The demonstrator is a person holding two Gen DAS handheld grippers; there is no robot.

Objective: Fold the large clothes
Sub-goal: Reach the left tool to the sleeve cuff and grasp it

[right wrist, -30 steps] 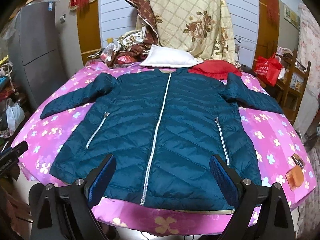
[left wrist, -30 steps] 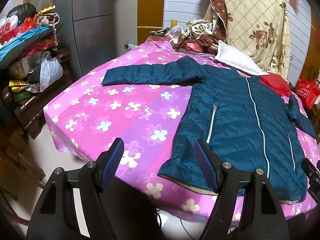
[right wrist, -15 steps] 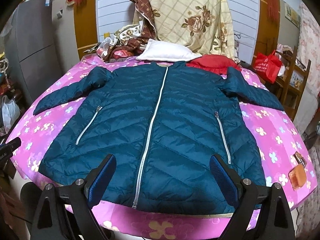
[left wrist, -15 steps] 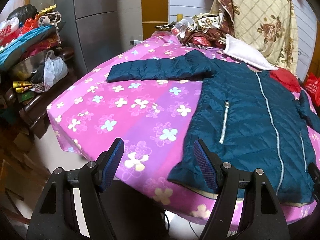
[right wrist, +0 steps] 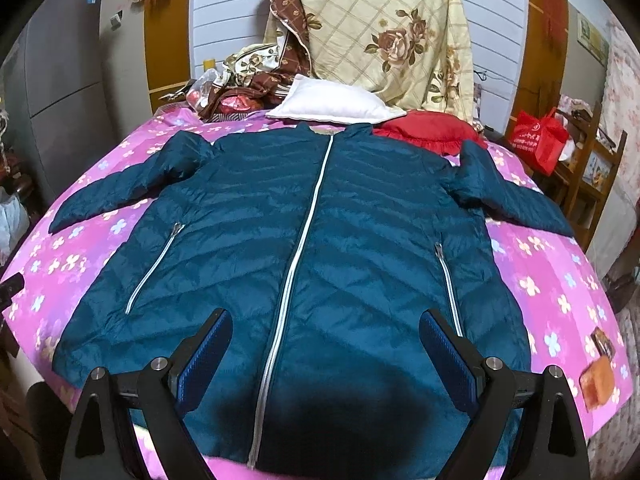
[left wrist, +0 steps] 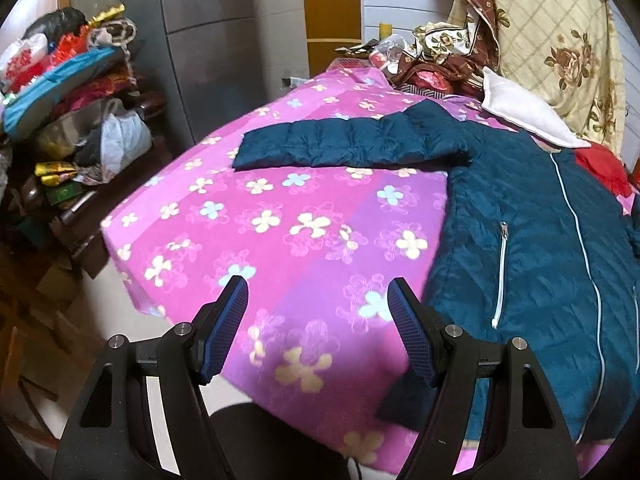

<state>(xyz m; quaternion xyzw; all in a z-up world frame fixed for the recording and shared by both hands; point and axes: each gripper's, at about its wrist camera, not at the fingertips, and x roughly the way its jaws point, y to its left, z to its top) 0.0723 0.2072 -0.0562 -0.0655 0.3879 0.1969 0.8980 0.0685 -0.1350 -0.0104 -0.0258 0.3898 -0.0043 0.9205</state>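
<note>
A dark teal quilted jacket (right wrist: 312,248) lies flat and face up on the bed (left wrist: 280,216), zipped along its pale centre zip (right wrist: 296,248), collar toward the far edge and hem along the near edge; both sleeves are spread out sideways, the left sleeve (left wrist: 352,146) reaching toward the bed's left edge, the right sleeve (right wrist: 508,196) toward the right edge; a white pillow (right wrist: 332,102) sits at the far edge just beyond the collar, a red cushion (right wrist: 428,130) beside it; the left tongs (left wrist: 318,320) hang apart over the pink flowered cover near the bed's near-left corner, just beside the jacket's hem corner, gripping nothing; the right tongs (right wrist: 326,354) hang apart above the jacket's lower front, one finger on each side of the zip, gripping nothing.
</note>
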